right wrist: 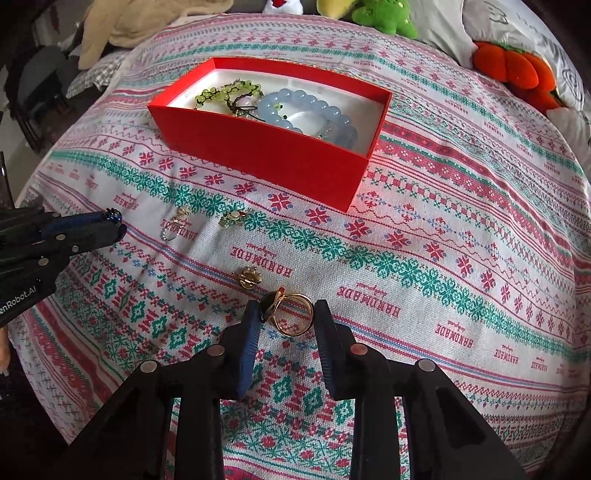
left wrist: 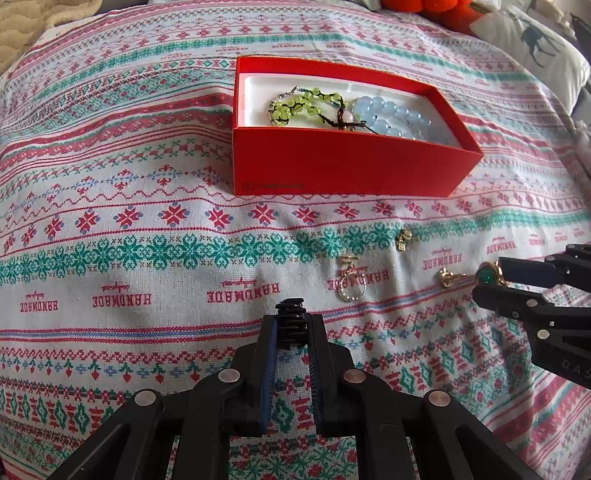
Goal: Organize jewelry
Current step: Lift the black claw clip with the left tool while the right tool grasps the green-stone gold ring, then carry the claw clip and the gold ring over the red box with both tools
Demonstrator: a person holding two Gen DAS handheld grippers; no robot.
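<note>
A red box point(left wrist: 332, 166) point(right wrist: 266, 155) on the patterned cloth holds a green bead bracelet point(left wrist: 295, 105) point(right wrist: 221, 92) and a pale blue bead bracelet point(left wrist: 391, 114) point(right wrist: 306, 107). My left gripper point(left wrist: 291, 321) point(right wrist: 116, 221) is shut on a small black ribbed piece point(left wrist: 291, 314). My right gripper point(right wrist: 286, 310) point(left wrist: 489, 280) points down at the cloth, its pads against a gold ring with a green stone point(right wrist: 295, 325) point(left wrist: 488, 276). Loose on the cloth lie a small gold piece point(right wrist: 249, 277) point(left wrist: 447, 277), a silver ring point(right wrist: 173, 229) point(left wrist: 351, 288) and a gold charm point(right wrist: 231, 218) point(left wrist: 403, 238).
The woven cloth point(right wrist: 443, 258) covers a soft, rumpled surface. Orange point(right wrist: 517, 70) and green point(right wrist: 384, 14) plush toys and a white pillow point(left wrist: 535, 40) lie at the far edge. A beige blanket point(right wrist: 122, 26) sits at the far left.
</note>
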